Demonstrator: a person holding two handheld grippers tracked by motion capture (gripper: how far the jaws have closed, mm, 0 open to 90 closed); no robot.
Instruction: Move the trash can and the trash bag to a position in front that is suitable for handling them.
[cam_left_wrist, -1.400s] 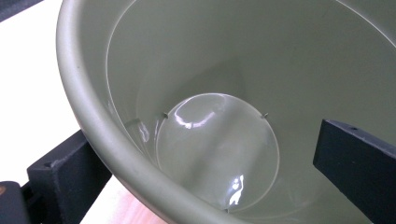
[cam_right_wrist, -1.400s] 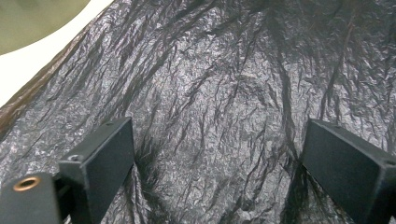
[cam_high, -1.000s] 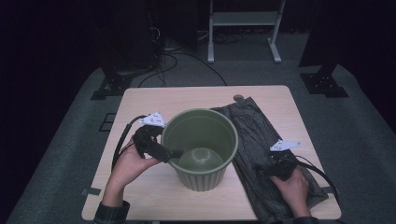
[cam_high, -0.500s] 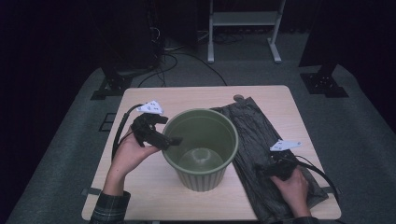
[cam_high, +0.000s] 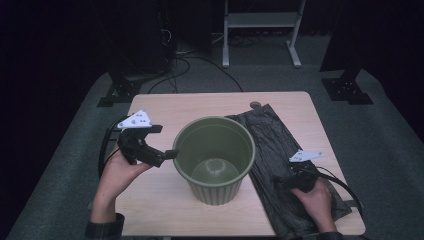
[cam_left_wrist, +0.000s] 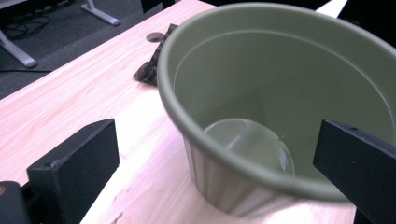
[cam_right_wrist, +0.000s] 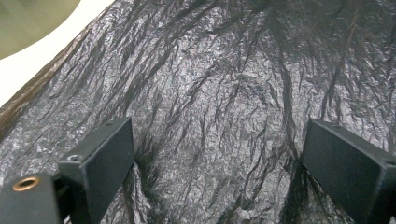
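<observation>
Two grippers stood wide open: left gripper (cam_high: 167, 155) beside empty bin (cam_high: 214, 157), right gripper (cam_high: 278, 183) over flat bag (cam_high: 280, 150), nothing lined yet.

Both grippers, left gripper (cam_high: 169, 154) and right gripper (cam_high: 278, 183), are black with grey three-cornered plates and black cables. Sleeve cuffs look dark, maybe checked.

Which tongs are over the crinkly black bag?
The right tongs, open above the black bag. The left tongs sit beside the green bucket instead.
</observation>
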